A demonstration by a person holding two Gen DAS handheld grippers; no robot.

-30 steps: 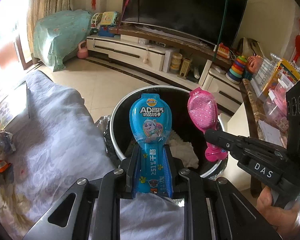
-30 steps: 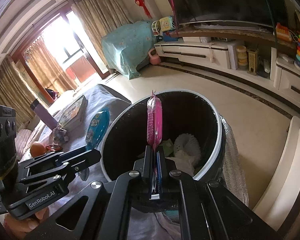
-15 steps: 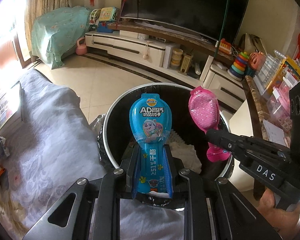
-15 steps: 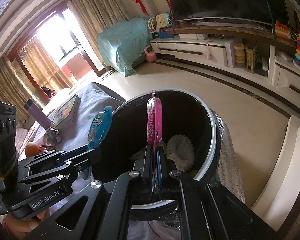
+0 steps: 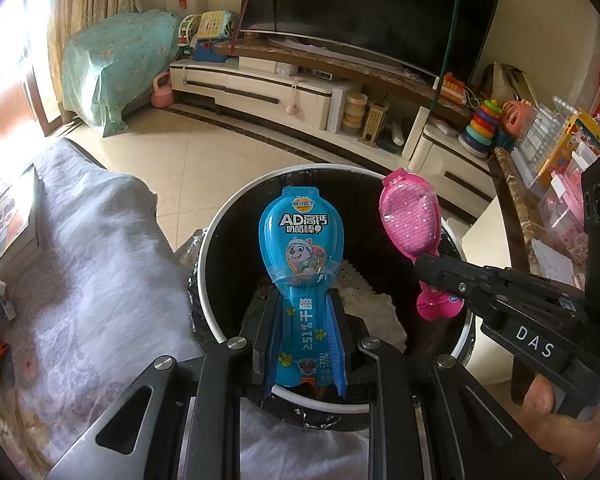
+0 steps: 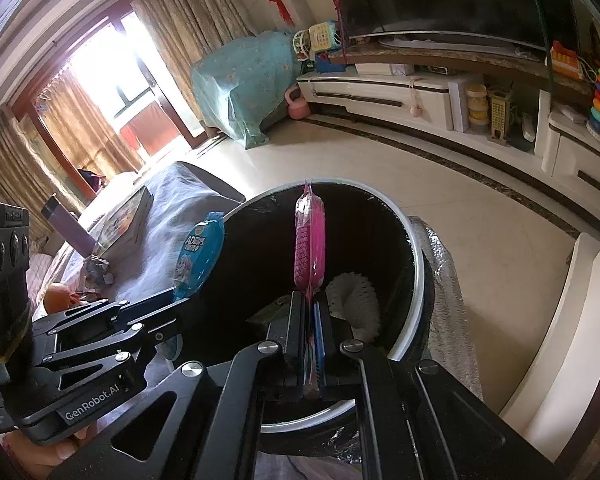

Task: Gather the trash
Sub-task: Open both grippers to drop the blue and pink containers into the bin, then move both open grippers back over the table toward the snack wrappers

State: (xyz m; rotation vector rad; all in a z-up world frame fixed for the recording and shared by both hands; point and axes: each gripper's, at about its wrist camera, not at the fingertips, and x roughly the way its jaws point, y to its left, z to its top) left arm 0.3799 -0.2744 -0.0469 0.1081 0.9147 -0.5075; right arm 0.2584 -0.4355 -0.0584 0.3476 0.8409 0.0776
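We hold the blue wrapper point(image 5: 300, 280) pinched in our left gripper point(image 5: 300, 344) and the pink wrapper point(image 6: 310, 240) in our right gripper point(image 6: 310, 344), both over the bin point(image 5: 216, 256). We should let go only above its hole.

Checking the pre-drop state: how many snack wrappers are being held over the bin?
2. The blue wrapper is in the left gripper, the pink wrapper in the right gripper, both above the bin.

I saw the blue cheese-stick wrapper point(image 5: 296, 248) standing upright at frame centre, over the black, white-rimmed trash bin point(image 5: 220, 248). The pink wrapper point(image 5: 414, 220) tilted just right of it, above the crumpled white paper point(image 5: 374, 312) inside.
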